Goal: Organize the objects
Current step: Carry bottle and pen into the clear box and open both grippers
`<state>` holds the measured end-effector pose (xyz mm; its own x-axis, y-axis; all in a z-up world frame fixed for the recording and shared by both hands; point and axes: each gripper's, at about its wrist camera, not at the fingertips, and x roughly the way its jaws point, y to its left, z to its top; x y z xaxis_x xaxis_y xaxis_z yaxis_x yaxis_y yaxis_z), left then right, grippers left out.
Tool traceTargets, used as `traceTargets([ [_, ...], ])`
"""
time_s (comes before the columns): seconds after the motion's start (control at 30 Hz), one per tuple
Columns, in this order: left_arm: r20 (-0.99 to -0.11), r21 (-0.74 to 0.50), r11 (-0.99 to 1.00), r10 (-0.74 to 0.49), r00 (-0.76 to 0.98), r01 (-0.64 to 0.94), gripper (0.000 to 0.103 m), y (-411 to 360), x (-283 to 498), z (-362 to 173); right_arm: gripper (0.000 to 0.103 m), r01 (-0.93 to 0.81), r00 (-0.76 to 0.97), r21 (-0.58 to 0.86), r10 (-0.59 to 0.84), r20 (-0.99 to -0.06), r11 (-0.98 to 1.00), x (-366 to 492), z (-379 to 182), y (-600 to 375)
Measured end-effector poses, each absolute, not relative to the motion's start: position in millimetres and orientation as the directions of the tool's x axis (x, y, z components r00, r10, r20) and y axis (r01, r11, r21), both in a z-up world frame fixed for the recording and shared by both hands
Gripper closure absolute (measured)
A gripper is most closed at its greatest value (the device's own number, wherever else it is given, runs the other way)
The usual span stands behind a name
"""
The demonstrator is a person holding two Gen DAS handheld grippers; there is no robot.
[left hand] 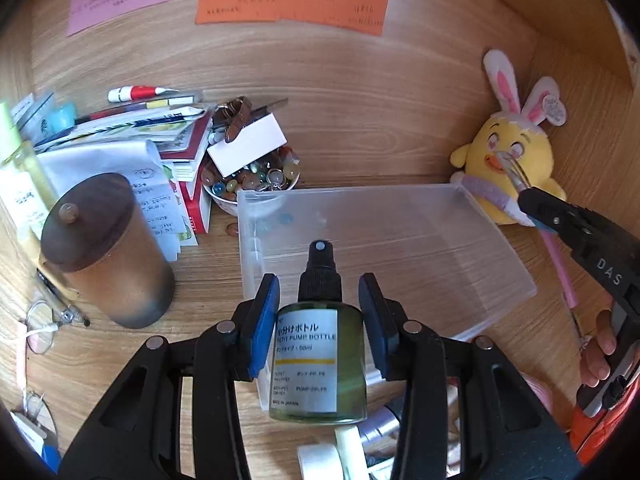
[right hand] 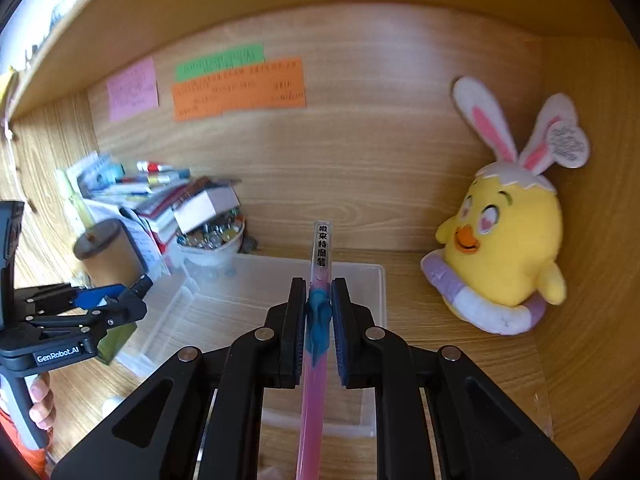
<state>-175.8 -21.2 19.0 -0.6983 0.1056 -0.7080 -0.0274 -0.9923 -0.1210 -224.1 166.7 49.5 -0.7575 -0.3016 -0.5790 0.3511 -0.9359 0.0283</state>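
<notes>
Centre: clear plastic bin (left hand: 384, 240) lies open-topped, its inside bare.
Left: brown lidded canister (left hand: 106, 248), paper stack (left hand: 132, 152) and bead bowl (left hand: 252, 184) crowd the bench (left hand: 360, 120).
Far right: yellow chick plush (right hand: 508, 248) fills the corner.
Between bin and plush: a strip of bare bench.
Far: the back wall with its sticky notes (left hand: 292, 0) closes the space.

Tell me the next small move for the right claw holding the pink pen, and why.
Probably lower the right claw and release the pink pen into the clear plastic bin. The pen already hangs over the bin's open interior, which looks nearly bare, and the left claw with the pump bottle sits at the bin's other side, out of the way.
</notes>
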Motion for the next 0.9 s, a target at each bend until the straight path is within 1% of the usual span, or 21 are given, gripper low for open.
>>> traceTargets([
  [0.3, -0.751, -0.088, -0.995, 0.101, -0.653, -0.053, 0.062, -15, -201, 5, 0.092, 0.419, -0.643, -0.019, -0.281, -0.712, -0.908, -262, 6, 139],
  [0.43, -0.767, -0.059, -0.995, 0.093, -0.634, -0.075, 0.064, -9, -207, -1, 0.092, 0.454, -0.597, -0.039, -0.271, -0.755, -0.890, -270, -10, 128],
  [0.6, -0.778, -0.058, -0.994, 0.101, -0.620, -0.089, 0.064, -7, -209, -5, 0.091, 0.483, -0.550, -0.049, -0.260, -0.794, -0.874, -276, -23, 117],
  [0.77, -0.768, -0.060, -0.994, 0.104, -0.632, -0.091, 0.064, -8, -201, 0, 0.091, 0.486, -0.531, -0.049, -0.250, -0.810, -0.873, -275, -28, 117],
  [0.87, -0.761, -0.069, -0.993, 0.116, -0.639, -0.098, 0.061, -9, -192, 5, 0.091, 0.481, -0.524, -0.026, -0.264, -0.810, -0.876, -272, -24, 122],
  [0.9, -0.758, -0.071, -0.993, 0.117, -0.641, -0.097, 0.058, -9, -189, 6, 0.089, 0.479, -0.527, -0.025, -0.265, -0.808, -0.877, -270, -21, 122],
])
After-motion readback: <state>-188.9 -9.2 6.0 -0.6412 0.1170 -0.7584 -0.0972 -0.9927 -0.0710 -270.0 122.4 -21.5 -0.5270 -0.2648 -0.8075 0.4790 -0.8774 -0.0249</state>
